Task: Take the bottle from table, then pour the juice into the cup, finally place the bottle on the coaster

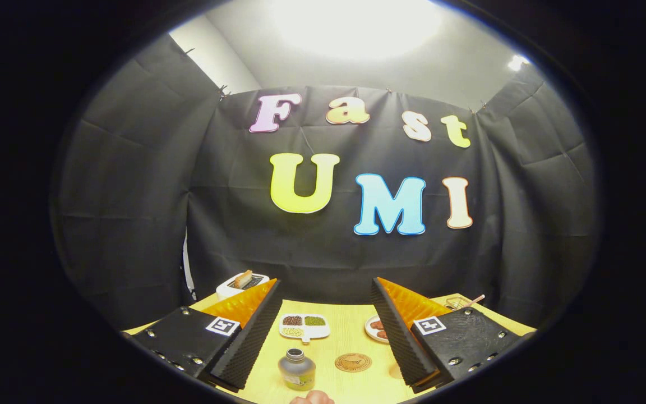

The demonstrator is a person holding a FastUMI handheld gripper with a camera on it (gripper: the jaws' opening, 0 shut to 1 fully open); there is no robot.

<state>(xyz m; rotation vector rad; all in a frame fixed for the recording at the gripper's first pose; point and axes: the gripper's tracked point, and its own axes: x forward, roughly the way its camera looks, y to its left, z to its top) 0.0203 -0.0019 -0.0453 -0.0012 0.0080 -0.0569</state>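
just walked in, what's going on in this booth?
A person is holding the claw above a wooden table, fingers spread wide and gripping nothing. A small bottle stands upright between them, untouched, with a round coaster just beside it. Beyond lie a divided dish of beans, a plate of food and a toaster. Pouring has not begun.

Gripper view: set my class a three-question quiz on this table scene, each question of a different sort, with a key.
1. True or false: the jaws are shut on the bottle.
2. What lies beside the bottle, between the open jaws of the gripper? A) a fork B) the coaster C) a spoon
3. Fill in: the toaster holds a slice of ____.

Key: 1 false; 2 B; 3 bread.
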